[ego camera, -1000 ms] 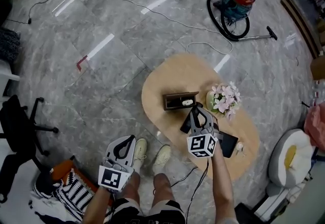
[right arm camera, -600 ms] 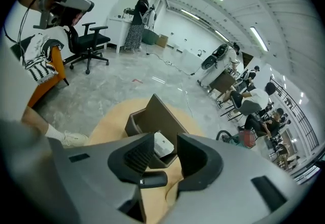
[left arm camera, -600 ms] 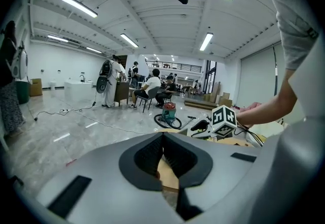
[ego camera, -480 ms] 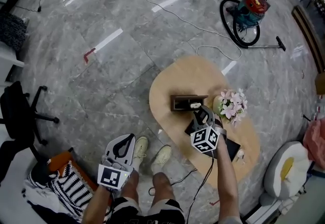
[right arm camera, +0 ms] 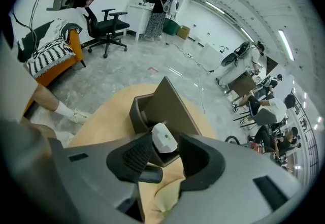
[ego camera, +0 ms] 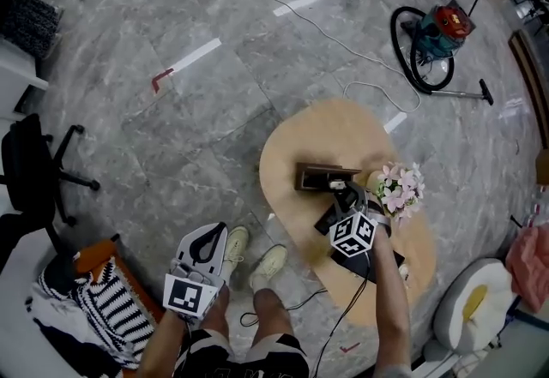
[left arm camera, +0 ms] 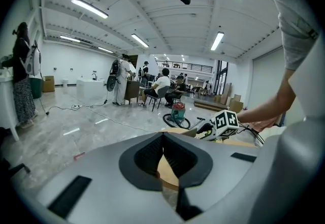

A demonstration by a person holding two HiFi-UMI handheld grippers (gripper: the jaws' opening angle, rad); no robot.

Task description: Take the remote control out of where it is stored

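The oval tabletop (ego camera: 296, 141) sits right of centre in the head view, and near its middle is the dark open-topped box (ego camera: 317, 177), the storage spot. Lower left of that view, the left tool (left arm camera: 163, 136) hangs over the floor beside the person's legs, jaws pressed together on nothing. My read is that it is parked clear because this lift needs one hand only.

The action is on the right. The right tool (right arm camera: 166, 140) tips steeply down over the box, and its jaws have just been opening. They now stand wide apart, with the white end of the remote control (right arm camera: 163, 135) poking up out of the box between them. The pads aren't pressing on it. That wide spread looks meant to straddle the remote before squeezing.
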